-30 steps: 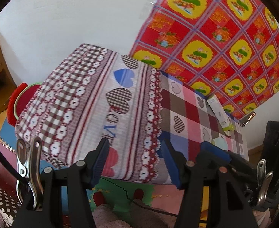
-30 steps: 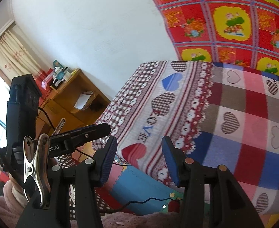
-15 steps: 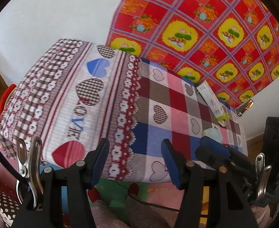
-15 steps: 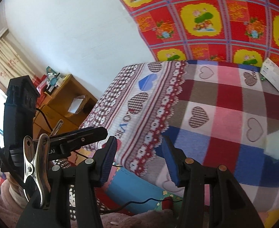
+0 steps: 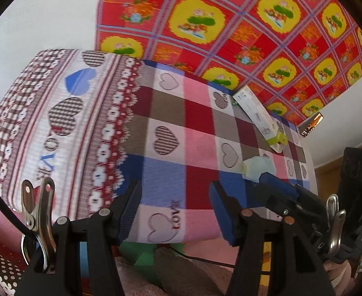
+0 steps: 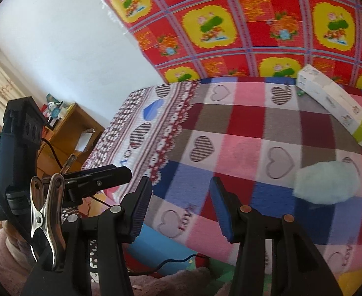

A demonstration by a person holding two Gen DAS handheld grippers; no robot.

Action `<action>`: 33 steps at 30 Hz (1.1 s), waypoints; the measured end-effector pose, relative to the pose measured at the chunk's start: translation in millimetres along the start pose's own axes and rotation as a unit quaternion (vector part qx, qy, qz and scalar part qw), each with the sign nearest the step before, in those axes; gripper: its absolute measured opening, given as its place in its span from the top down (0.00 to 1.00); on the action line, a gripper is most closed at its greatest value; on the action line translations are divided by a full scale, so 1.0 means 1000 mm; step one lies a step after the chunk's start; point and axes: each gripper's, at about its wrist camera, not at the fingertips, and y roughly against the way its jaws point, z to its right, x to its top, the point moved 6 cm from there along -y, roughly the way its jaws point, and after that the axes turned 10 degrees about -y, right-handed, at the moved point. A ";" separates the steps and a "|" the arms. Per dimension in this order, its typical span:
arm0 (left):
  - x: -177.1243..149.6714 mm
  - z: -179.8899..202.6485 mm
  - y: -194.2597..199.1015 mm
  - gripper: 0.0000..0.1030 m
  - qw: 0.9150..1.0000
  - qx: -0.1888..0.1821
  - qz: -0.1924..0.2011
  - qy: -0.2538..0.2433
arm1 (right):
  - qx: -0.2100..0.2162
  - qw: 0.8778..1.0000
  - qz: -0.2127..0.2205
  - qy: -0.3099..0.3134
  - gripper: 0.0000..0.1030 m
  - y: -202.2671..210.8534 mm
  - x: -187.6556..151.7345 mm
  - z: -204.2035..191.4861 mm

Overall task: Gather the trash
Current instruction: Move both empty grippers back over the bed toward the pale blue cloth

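Observation:
A table under a checked heart-print cloth (image 5: 171, 128) (image 6: 245, 133) carries the trash. A crumpled pale-blue tissue (image 6: 326, 182) (image 5: 257, 167) lies near the front right. A long white and green carton (image 6: 338, 106) (image 5: 259, 116) lies at the back right. My left gripper (image 5: 174, 197) hangs open over the front edge, nothing between its blue pads. My right gripper (image 6: 179, 194) is open too, left of the tissue, holding nothing. In the left wrist view the right gripper's tip (image 5: 277, 185) partly covers the tissue.
A red and yellow flowered cloth (image 6: 255, 24) hangs on the wall behind the table. A wooden cabinet (image 6: 67, 133) with small items stands at the left. Colourful floor mats (image 5: 141, 256) and a black cable (image 6: 171, 264) lie below the table edge.
Both grippers have moved rightward and closer along the table front; the tissue and carton have come into fuller view. The jaws have kept the same gap.

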 end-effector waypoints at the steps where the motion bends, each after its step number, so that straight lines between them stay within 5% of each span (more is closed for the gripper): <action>1: 0.002 0.006 -0.003 0.42 1.000 -0.001 -0.001 -0.002 | -0.002 1.000 0.000 -0.001 0.51 0.003 0.002 0.007; 33: 0.021 0.152 -0.098 0.42 0.997 -0.028 -0.047 -0.045 | -0.040 0.999 0.001 -0.033 0.51 0.060 0.030 0.162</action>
